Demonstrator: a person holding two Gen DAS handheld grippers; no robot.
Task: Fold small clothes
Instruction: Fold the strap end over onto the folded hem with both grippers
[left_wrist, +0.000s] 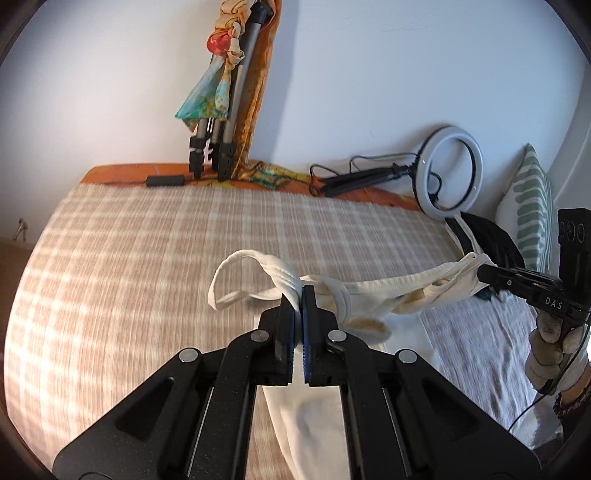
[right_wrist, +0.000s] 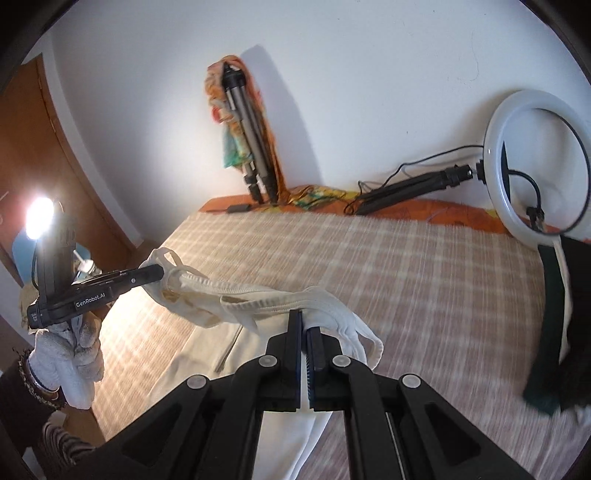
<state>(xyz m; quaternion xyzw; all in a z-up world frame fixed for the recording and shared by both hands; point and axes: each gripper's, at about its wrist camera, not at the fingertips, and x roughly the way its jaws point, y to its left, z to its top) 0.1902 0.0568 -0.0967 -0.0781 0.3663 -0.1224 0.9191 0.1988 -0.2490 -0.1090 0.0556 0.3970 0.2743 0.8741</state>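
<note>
Left gripper (left_wrist: 300, 291): jaws pressed together, pinching a shoulder strap of the cream tank top (left_wrist: 388, 295), centre of the left wrist frame. A strap loop sticks out to the upper left of the pinch.

Right gripper (right_wrist: 303, 319): jaws also closed, pinching the other strap end of the same top, centre of the right wrist frame. In the left view it enters from the right edge, tip buried in the fabric, held by a gloved hand (left_wrist: 550, 347).

Tank top is stretched between the two grippers, held up off the bed, neckline sagging in the middle, body hanging down to the lower centre of both frames where it meets the checked bedspread (left_wrist: 129, 258).

Background, upper part of frames:
- folded tripod (left_wrist: 221, 122) leaning on the white wall, patterned scarf (left_wrist: 218, 74) knotted round it
- ring light (left_wrist: 448, 173) on a black stand, lying at the far bed edge, right side
- dark garment (right_wrist: 554, 332) on the bedspread just below the ring light, right edge of the right view
- green-striped pillow (left_wrist: 532, 214), far right in the left view
- bright lamp (right_wrist: 38, 214) and wooden door (right_wrist: 44, 147) at left in the right view
</note>
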